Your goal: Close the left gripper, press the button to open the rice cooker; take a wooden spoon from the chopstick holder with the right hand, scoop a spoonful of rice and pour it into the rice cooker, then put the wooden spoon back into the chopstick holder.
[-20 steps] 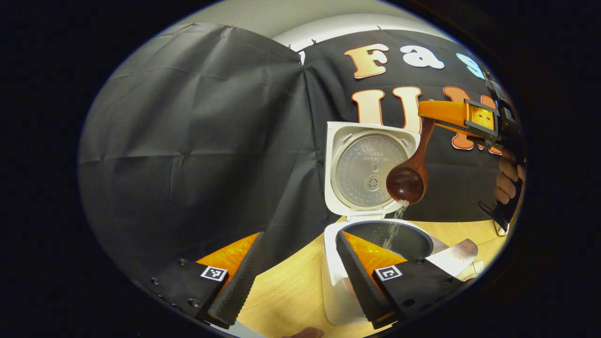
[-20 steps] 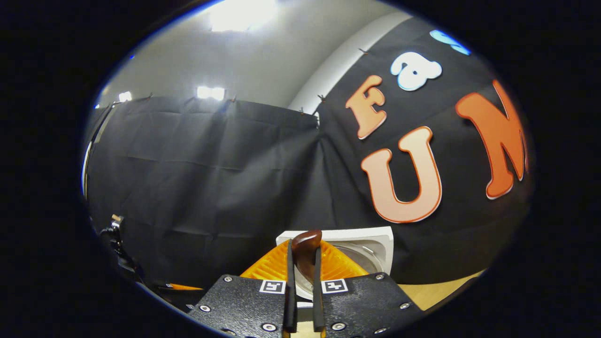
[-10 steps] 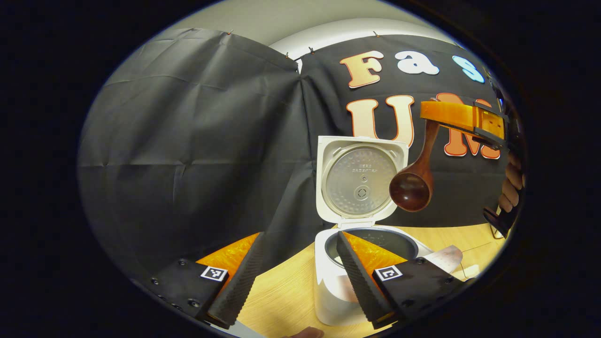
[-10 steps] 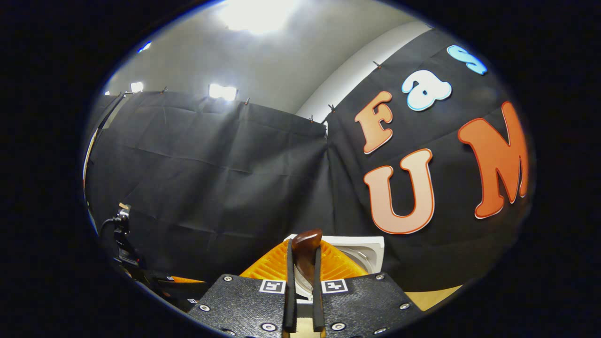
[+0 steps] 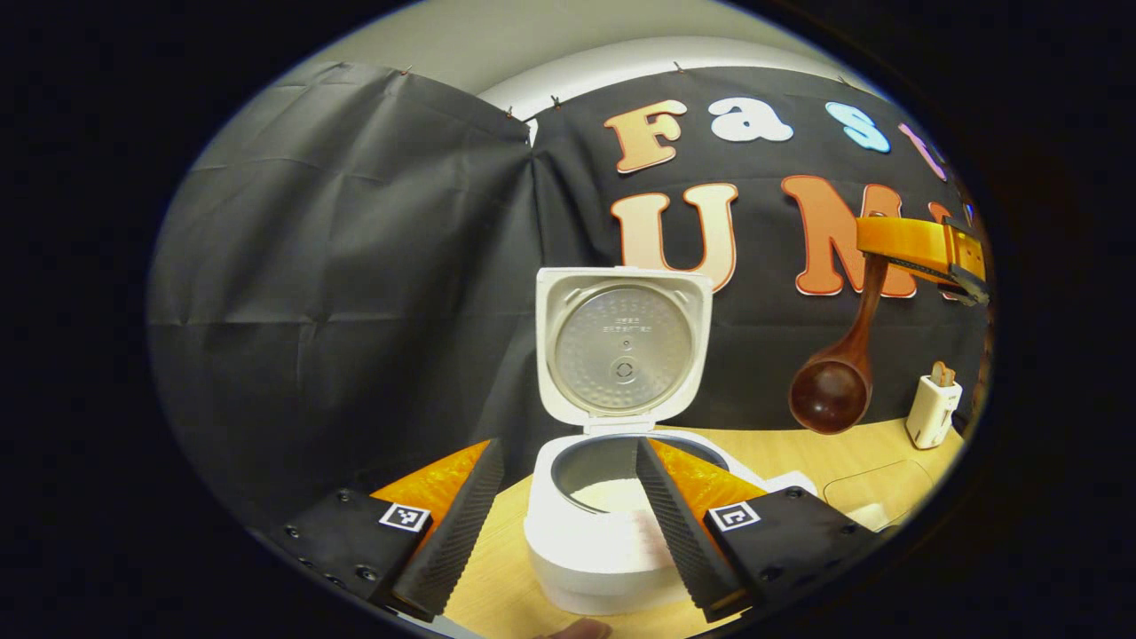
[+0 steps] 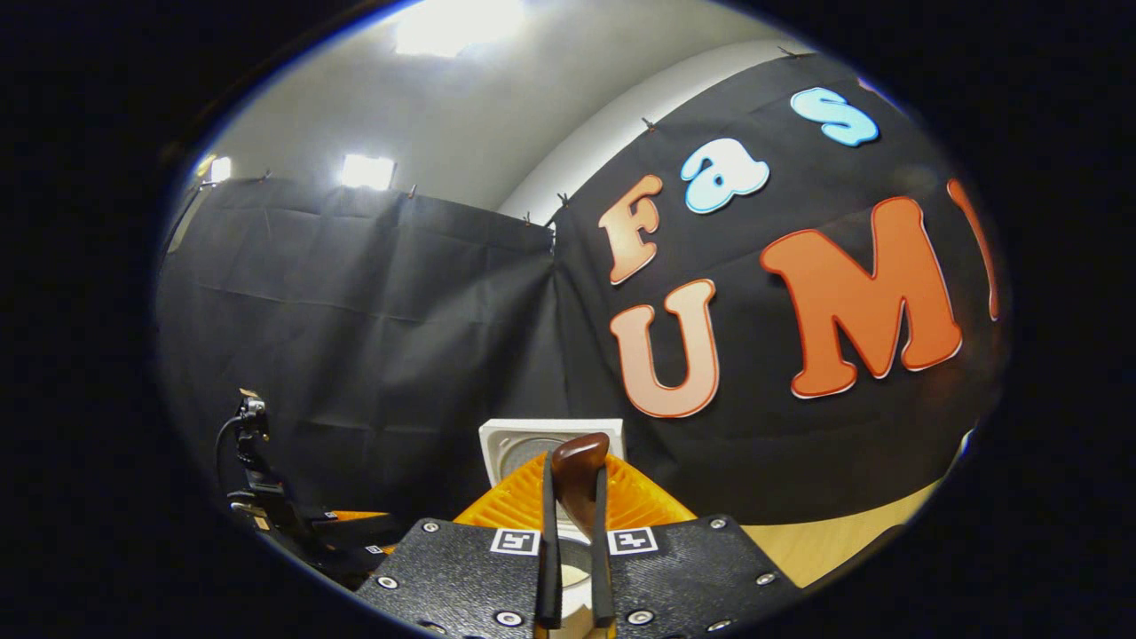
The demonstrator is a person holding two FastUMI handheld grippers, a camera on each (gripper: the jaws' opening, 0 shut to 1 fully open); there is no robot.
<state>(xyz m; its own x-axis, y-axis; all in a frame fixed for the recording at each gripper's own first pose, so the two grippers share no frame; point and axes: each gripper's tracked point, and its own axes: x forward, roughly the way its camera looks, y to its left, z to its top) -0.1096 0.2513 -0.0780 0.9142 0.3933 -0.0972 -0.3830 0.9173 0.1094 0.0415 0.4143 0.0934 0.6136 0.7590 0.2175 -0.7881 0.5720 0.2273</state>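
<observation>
The white rice cooker [image 5: 612,541] stands with its lid [image 5: 621,346] raised, and white rice lies in the pot [image 5: 612,493]. My left gripper [image 5: 564,524] is open, its fingers framing the pot from the near side. To the right of the cooker my right gripper [image 5: 923,248] is held high, shut on the handle of the dark wooden spoon [image 5: 834,373], whose bowl hangs down above the table. In the right gripper view the spoon handle [image 6: 579,470] is pinched between the fingers of my right gripper [image 6: 572,532], with the cooker lid [image 6: 550,439] just behind it.
A small white holder [image 5: 932,408] with a wooden piece in it stands at the far right of the wooden table [image 5: 763,444]. A clear flat container [image 5: 874,488] lies right of the cooker. The left gripper [image 6: 337,528] sits low at the left in the right gripper view.
Rice was pouring from the spoon into the pot; now the pouring has stopped. The right gripper has carried the spoon rightward, off the cooker. The left gripper stayed open.
</observation>
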